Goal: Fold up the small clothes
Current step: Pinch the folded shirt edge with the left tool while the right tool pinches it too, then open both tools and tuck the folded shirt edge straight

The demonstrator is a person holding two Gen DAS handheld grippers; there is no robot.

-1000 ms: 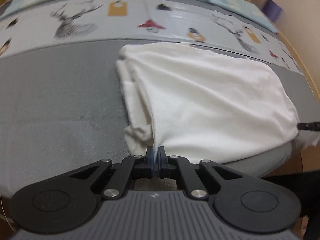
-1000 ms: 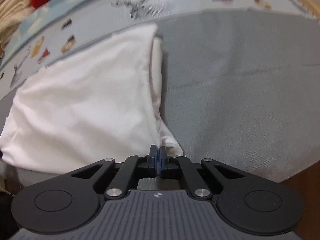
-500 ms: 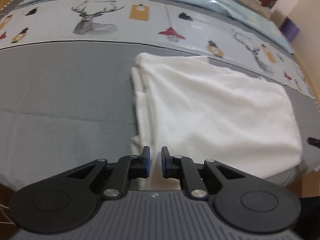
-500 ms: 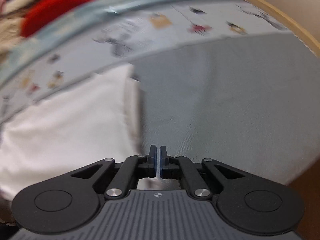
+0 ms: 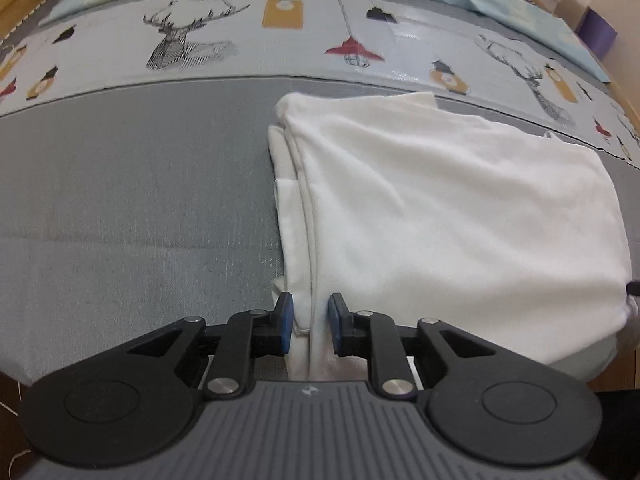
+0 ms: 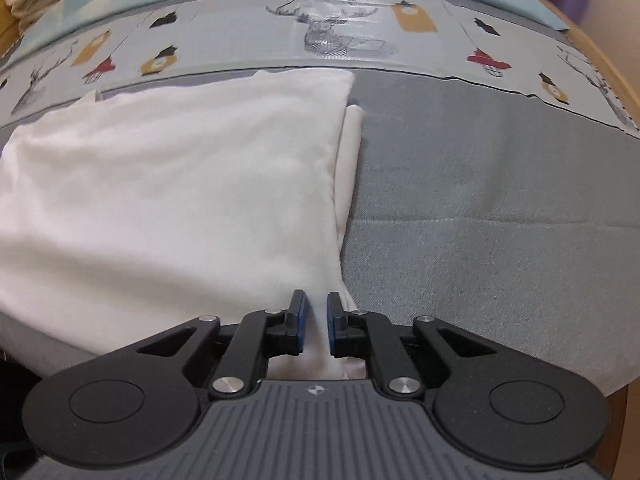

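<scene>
Hovering over opposite near corners of a folded white garment (image 5: 440,216), the left hand-held gripper (image 5: 310,320) and right hand-held gripper (image 6: 313,320) both have jaws that have just been opening, now slightly apart with cloth lying loose between the blue pads. The garment lies flat on a grey bed cover (image 5: 132,184); beyond it runs a deer-printed sheet (image 6: 340,36).

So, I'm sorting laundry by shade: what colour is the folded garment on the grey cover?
Plain white garment, no print; clearest in the left wrist view.
</scene>
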